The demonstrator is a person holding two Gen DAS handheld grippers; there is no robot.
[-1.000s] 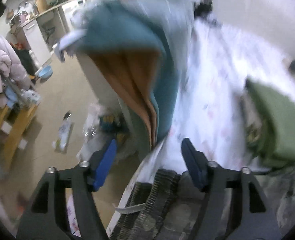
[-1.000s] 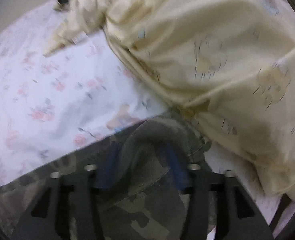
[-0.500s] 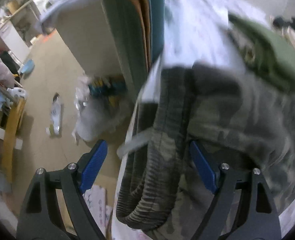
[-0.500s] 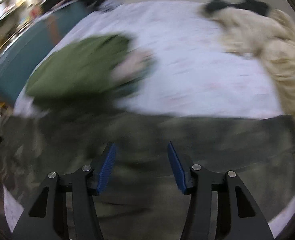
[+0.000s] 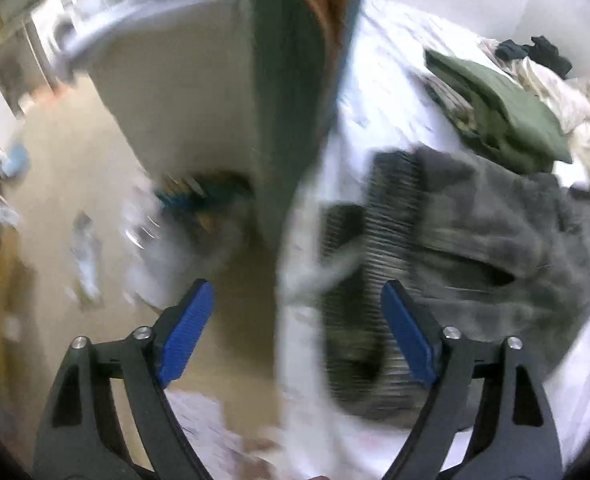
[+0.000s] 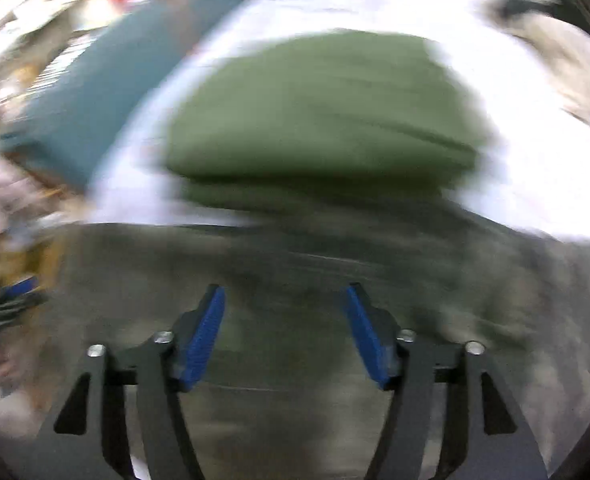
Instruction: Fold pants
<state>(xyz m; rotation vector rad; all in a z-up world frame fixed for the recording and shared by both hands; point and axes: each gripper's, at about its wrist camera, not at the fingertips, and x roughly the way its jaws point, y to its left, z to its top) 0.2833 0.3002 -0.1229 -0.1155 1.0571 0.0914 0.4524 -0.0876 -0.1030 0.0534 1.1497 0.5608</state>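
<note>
The left tongs are seen pointing steeply down over the edge of a bed, their blue pads spread wide and opening further, with nothing pressed between them; the ribbed waistband of the camouflage pants lies under the right-hand pad, and the bed's edge runs down through the gap. The right tongs are held above the same pants, their pads apart and also opening, with the fabric spread flat beneath them and not gripped. The pants are laid across the near part of the bed, on a white sheet with a faint floral print. Just beyond the pants, a folded green garment is resting on the sheet, touching or overlapping their far edge. Farther off, a crumpled cream cloth is heaped at the bed's far corner. A teal panel stands along the bed's side, and a tan floor with scattered clutter is seen beside it. Both views are heavily blurred.
</note>
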